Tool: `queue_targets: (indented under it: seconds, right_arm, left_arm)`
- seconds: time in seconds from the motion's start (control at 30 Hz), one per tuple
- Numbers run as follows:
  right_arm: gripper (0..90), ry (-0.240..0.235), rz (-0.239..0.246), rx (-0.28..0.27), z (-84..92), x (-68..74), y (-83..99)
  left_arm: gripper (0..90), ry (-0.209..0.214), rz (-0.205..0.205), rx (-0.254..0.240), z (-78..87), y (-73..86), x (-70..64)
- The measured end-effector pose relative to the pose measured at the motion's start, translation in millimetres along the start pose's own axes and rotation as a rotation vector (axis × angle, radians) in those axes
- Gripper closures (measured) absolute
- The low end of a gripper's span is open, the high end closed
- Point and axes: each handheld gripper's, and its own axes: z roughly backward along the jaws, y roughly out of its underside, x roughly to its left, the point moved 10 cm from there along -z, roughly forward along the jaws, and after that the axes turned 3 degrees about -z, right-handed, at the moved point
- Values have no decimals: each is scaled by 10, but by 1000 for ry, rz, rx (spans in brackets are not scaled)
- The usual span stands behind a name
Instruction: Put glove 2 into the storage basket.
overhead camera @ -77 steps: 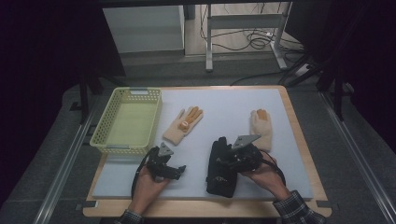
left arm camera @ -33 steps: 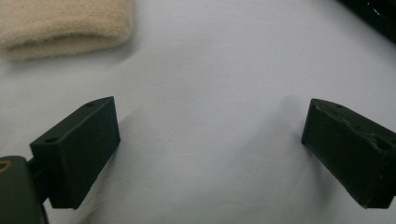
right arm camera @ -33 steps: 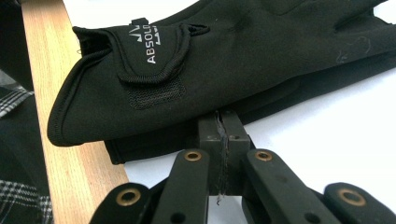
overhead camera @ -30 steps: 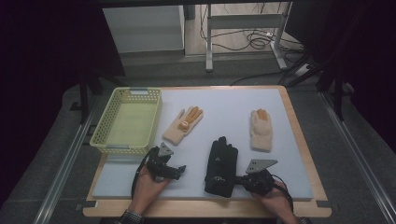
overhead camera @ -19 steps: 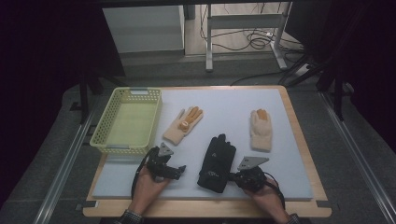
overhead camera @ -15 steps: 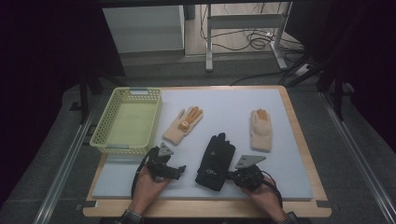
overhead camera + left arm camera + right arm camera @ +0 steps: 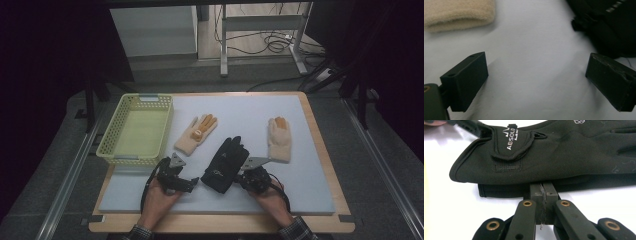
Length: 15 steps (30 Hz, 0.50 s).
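Note:
A pair of stacked black gloves (image 7: pixel 226 160) lies slanted on the white mat, cuffs toward me. My right gripper (image 7: pixel 246 176) is shut, its joined tips pressed against the gloves' right edge near the cuff. In the right gripper view the jaws (image 7: pixel 543 188) meet with nothing between them, butting against the lower black glove (image 7: pixel 564 157). My left gripper (image 7: pixel 192 182) rests open on the mat just left of the cuffs. In the left gripper view its jaws (image 7: pixel 536 77) stand wide over bare mat, with the black glove (image 7: pixel 609 30) at upper right.
A beige glove (image 7: pixel 196 134) lies beyond my left gripper, its cuff (image 7: pixel 459 12) showing in the left gripper view. A second beige glove (image 7: pixel 279 139) lies to the right. A yellow-green basket (image 7: pixel 114 150) stands at the mat's left edge.
My right gripper has moved left and pushed the black gloves leftward, swinging their cuffs toward my left gripper. The left hand has stayed put.

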Motion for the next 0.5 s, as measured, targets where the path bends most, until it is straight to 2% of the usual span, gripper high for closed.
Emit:
queue_targets:
  seconds: [0.17,0.37,0.5]
  right_arm:
    - [886,4,-11,0,-103,-54,-96]
    - [887,44,-3,-1,-238,-138,-229]
    - [886,51,-3,-13,-293,-172,-276]
  left_arm:
    - [44,0,1,0,0,0,0]
    - [44,0,1,0,0,0,0]
    - [44,0,1,0,0,0,0]
